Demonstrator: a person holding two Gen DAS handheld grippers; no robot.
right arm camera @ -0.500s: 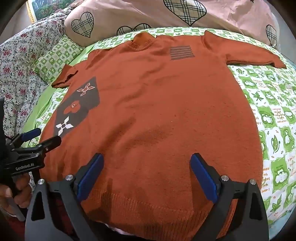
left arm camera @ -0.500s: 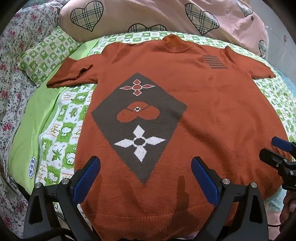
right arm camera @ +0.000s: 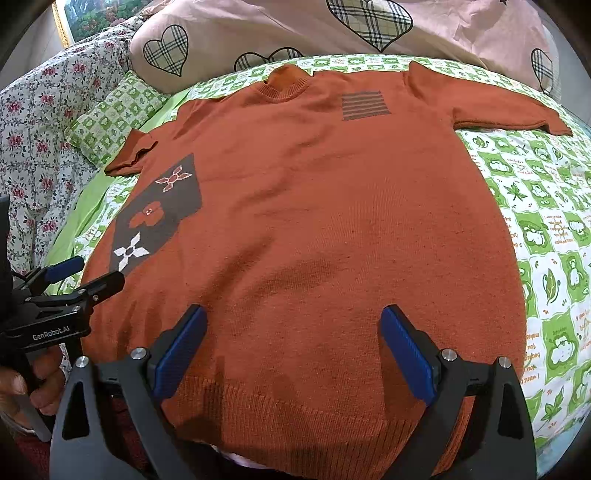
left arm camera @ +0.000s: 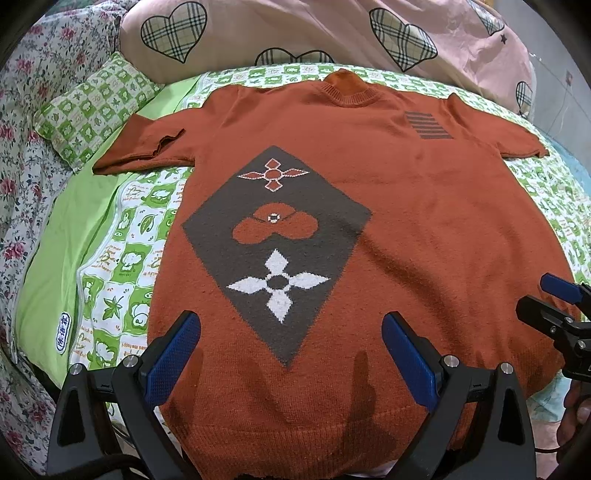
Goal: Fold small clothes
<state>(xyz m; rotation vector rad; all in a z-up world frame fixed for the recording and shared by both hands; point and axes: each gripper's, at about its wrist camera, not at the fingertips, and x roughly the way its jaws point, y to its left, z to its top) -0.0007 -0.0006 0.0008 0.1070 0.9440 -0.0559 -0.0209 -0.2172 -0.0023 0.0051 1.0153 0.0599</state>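
Note:
A rust-orange short-sleeved knit sweater [left arm camera: 424, 221] lies flat and face up on the bed, collar far, hem near. It has a dark diamond patch [left arm camera: 275, 243] with flower shapes and a striped patch near the far shoulder. It also shows in the right wrist view [right arm camera: 332, 229]. My left gripper [left arm camera: 291, 354] is open and empty, hovering over the hem on the sweater's left part. My right gripper [right arm camera: 293, 347] is open and empty over the hem on its right part. Each gripper shows at the edge of the other's view, the right one [left arm camera: 546, 299] and the left one [right arm camera: 85, 273].
The bed has a green-and-white patterned sheet [right arm camera: 546, 221]. A small green checked pillow [left arm camera: 92, 110] lies at far left. A pink quilt with plaid hearts [left arm camera: 295, 33] lies along the far side. A floral cover [left arm camera: 22, 184] lies at left.

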